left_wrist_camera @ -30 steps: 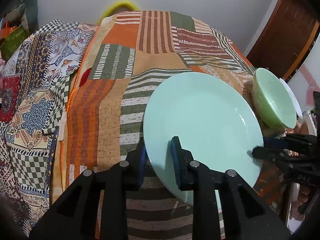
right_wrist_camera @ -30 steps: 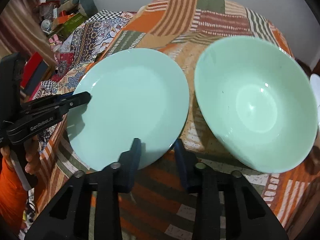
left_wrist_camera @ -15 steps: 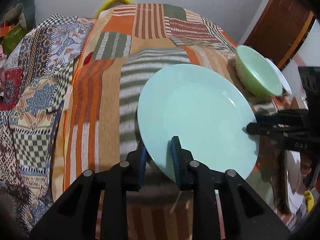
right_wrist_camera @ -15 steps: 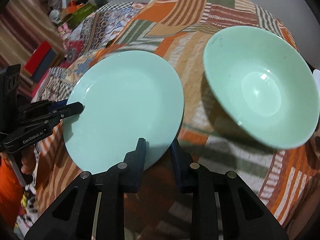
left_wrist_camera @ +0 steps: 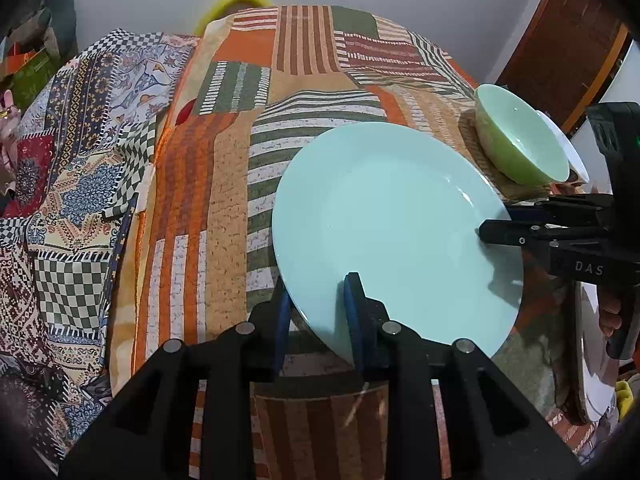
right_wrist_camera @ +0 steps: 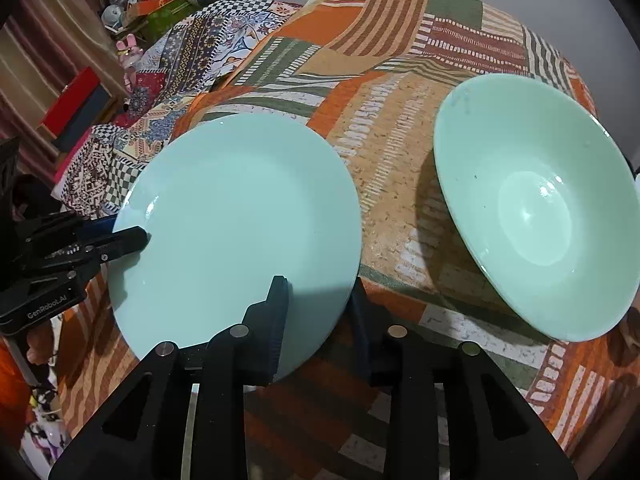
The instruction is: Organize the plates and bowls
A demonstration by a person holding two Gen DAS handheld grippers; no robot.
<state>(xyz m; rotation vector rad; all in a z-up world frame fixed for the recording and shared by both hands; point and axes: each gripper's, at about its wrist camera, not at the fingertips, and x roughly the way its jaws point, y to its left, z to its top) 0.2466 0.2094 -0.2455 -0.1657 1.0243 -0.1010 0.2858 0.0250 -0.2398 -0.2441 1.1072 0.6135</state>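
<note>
Nearest in both wrist views is the pale green plate [left_wrist_camera: 392, 232], pinched at two points on its rim. The left gripper [left_wrist_camera: 316, 308] clamps the rim closest to its own camera, one pad under the plate and one on top, jaws narrowed onto the edge. The right gripper [right_wrist_camera: 316, 312] does the same on the adjoining part of the rim, seen from the left wrist reaching in from the right side [left_wrist_camera: 492, 232]. The plate sits tilted, its near rim above the patchwork cloth [left_wrist_camera: 224, 208] that covers the table, close to the cloth's near edge; whether the far rim touches the fabric cannot be told.

Beyond the plate, toward the right side of the table, stands the green bowl [right_wrist_camera: 536, 216], apart from the plate with a strip of cloth between them. It lies to the right of the right gripper, so the right hand is the nearer one to it. A white dish [left_wrist_camera: 564, 148] shows just behind the bowl at the table's right edge.

Any stacking would likely mean carrying the plate rightward toward that bowl.
</note>
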